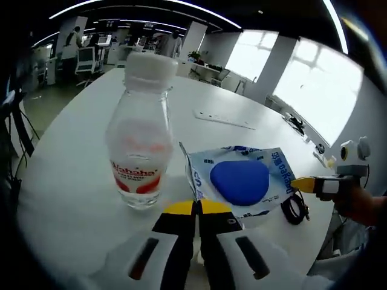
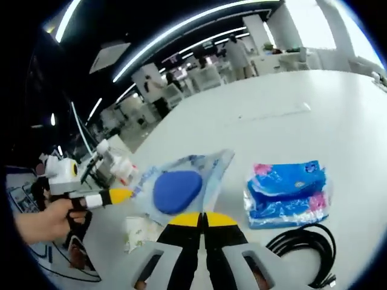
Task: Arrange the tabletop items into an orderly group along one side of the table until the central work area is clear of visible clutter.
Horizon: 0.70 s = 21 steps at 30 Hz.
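Your left tool [image 1: 197, 207] and right tool [image 2: 201, 219] both sit closed, apparently pinching the blue-pad packet [image 1: 242, 181] at centre frame.

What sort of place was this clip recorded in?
Probably an open-plan office or lab: a large white table, desks with monitors behind it, long ceiling light strips, big windows, and people standing at workstations.

The black cable [image 2: 305, 251] runs off the bottom edge of the right gripper view, and in the left gripper view only a small loop of it [image 1: 296, 208] peeks out past the blue pouch [image 1: 242, 181]. In the right gripper view, the bottle [image 2: 115, 169] sits mostly hidden behind the left gripper [image 2: 118, 195]. The pouch's print is too blurred to read.
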### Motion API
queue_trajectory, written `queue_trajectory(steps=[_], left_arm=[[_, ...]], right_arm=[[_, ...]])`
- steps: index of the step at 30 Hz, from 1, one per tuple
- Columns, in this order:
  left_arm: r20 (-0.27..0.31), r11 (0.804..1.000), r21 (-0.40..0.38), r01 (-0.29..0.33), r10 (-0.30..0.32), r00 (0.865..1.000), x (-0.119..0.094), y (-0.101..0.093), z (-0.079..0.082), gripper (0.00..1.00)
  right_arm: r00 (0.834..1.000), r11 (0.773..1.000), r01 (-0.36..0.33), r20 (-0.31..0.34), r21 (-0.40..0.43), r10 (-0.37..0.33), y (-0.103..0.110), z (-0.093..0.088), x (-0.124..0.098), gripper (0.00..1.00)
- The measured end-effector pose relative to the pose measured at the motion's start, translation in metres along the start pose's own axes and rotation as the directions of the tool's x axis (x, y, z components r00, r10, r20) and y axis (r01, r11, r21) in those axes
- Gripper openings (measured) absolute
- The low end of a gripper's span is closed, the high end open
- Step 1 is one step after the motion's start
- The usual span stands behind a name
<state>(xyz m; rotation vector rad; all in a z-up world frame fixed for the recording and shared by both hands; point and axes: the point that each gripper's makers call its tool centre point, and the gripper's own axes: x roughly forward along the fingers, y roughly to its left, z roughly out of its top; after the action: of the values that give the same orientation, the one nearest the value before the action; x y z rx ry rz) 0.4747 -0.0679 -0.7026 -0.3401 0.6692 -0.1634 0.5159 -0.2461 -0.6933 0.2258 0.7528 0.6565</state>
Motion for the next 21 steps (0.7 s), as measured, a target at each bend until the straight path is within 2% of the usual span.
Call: queue_trajectory(steps=[4,8,15,21], left_arm=[[0.001,1.000,-0.005,0.005,-0.005,1.000,0.003,0.001,0.001,0.00],[-0.005,1.000,-0.011,0.004,-0.004,1.000,0.007,0.003,0.000,0.00],[-0.036,1.000,0.005,0.010,-0.009,0.999,0.018,0.001,-0.009,0.00],[-0.054,1.000,0.005,0.010,-0.010,0.998,0.023,0.000,-0.014,0.00]], right_arm=[[1.000,0.999,0.001,-0.005,-0.045,-0.001,-0.002,0.008,0.007,0.00],[1.000,0.998,0.003,-0.019,-0.066,-0.005,-0.006,0.009,0.015,0.00],[0.996,0.997,0.035,-0.075,-0.065,-0.040,-0.027,-0.009,0.025,0.00],[0.994,0.998,0.046,-0.099,-0.050,-0.051,-0.039,-0.016,0.028,0.00]])
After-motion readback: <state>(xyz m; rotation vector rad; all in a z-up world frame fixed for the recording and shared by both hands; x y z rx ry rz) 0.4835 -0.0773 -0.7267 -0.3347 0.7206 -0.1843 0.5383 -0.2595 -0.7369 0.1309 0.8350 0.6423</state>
